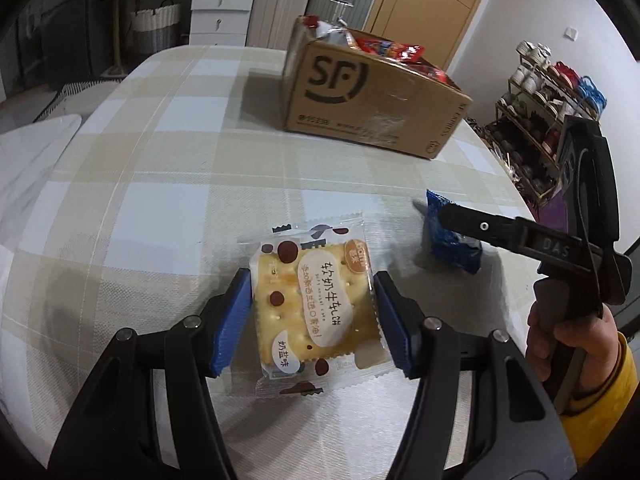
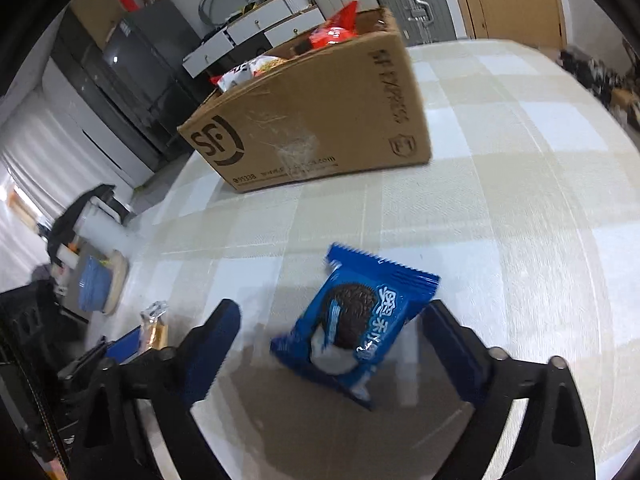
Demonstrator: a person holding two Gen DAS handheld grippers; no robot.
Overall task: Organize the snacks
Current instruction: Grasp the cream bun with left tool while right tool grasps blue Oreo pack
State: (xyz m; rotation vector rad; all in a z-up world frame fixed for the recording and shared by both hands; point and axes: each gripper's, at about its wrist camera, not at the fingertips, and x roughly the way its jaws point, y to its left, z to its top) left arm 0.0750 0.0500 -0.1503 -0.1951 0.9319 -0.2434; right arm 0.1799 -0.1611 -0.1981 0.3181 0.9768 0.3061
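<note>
**Both grippers at snack packets, box beyond**

Left gripper (image 1: 314,320): blue pads pressed against both sides of a clear-wrapped square cracker packet (image 1: 314,304) with brown dots and white label. Packet lies flat on the checked beige-and-white cloth surface (image 1: 160,152).

Right gripper (image 2: 336,344): fingers spread, straddling a blue cookie packet (image 2: 352,320) with a dark sandwich biscuit pictured on it. Packet tilted, one side touching the right finger; frame blurred, so I cannot tell whether it rests on the surface. In the left wrist view the same packet (image 1: 452,236) sits right of the cracker, apart from it.

Farther back: open brown cardboard box (image 1: 372,96), "SF" printed on its side, red and white snack bags showing above the rim.
</note>
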